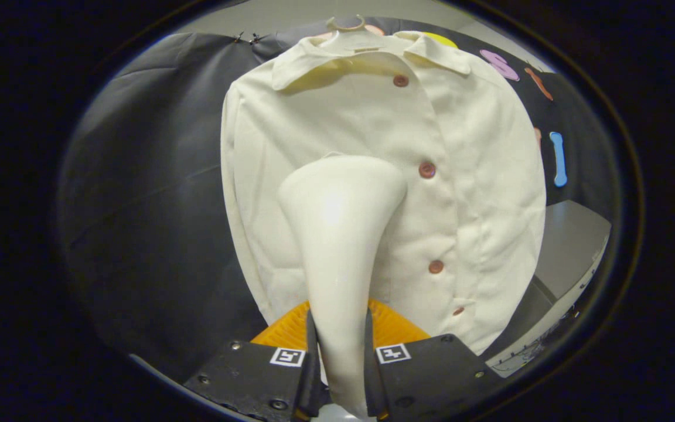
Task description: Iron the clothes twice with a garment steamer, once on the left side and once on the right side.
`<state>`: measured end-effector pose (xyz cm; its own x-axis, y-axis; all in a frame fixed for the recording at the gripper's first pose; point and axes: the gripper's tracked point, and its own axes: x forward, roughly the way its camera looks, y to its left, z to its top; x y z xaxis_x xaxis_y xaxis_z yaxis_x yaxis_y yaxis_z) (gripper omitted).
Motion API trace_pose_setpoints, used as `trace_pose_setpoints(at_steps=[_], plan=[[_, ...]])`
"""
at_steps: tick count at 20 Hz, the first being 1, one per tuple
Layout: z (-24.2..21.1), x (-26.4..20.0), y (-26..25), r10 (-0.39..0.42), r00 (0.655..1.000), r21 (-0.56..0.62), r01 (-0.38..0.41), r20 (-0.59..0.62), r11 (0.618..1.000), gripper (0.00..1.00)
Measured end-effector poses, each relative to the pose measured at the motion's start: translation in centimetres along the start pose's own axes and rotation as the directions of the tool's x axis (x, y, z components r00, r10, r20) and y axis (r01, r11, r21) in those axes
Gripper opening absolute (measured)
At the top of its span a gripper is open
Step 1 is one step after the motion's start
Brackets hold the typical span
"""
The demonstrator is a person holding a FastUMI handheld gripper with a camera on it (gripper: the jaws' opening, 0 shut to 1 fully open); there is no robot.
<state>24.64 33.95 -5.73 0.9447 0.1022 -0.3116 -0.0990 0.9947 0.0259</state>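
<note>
A cream shirt (478, 176) with brown buttons hangs on a hanger (346, 24) against the dark booth wall. My gripper (340, 351) is shut on the handle of a white garment steamer (337, 234), with both fingers pressing its sides. The steamer's wide head points up and rests against the shirt's front on the left side of the button row, at about the height of the second button (427, 170). The steamer hides the lower middle of the shirt.
A grey table surface (572, 246) sits beyond the shirt to the right, with a lighter edge below it. Dark cloth wall (150, 193) lies behind and to the left of the shirt.
</note>
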Motion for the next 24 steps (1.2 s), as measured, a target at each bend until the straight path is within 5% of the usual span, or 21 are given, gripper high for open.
trace_pose_setpoints(at_steps=[13,24], plan=[[-12.7,3.6,-0.9,-0.046,0.978,-0.086,0.029,-0.201,0.996,0.31],[-21.7,5.0,-2.9,-0.062,0.918,-0.055,0.044,-0.392,0.997,0.32]])
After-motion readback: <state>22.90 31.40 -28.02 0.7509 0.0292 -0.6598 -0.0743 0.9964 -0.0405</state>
